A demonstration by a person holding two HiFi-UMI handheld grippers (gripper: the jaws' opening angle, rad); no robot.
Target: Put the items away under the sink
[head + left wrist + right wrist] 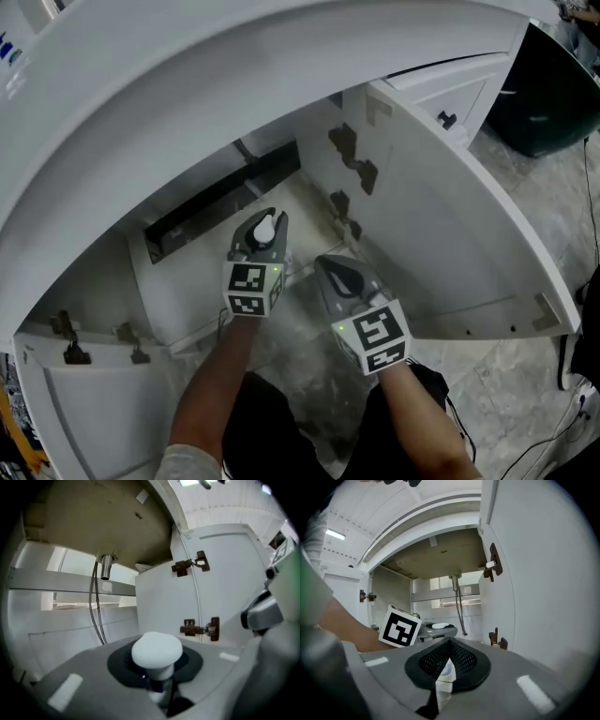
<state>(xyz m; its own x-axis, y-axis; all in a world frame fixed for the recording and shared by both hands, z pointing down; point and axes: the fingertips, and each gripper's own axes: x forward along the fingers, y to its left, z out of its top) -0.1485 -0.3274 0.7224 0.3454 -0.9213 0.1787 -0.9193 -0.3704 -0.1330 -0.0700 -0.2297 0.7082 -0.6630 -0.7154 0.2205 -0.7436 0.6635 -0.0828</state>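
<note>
My left gripper (266, 223) reaches into the open cabinet under the sink and is shut on an item with a round white cap (265, 229). That cap (157, 650) bulges up between the jaws in the left gripper view; the rest of the item is hidden. My right gripper (335, 270) hangs just right of it and nearer the cabinet's front, shut on a thin white item with a bluish print (446, 670), of which only a sliver shows. The left gripper's marker cube (400, 627) also appears in the right gripper view.
Both cabinet doors stand open: the right door (441, 216) with brown hinges (191, 566), and the left door (84, 403). A drain pipe (106, 567) and hoses (96, 616) hang at the back. A dark bin (553, 94) and cables (562, 422) are on the tiled floor.
</note>
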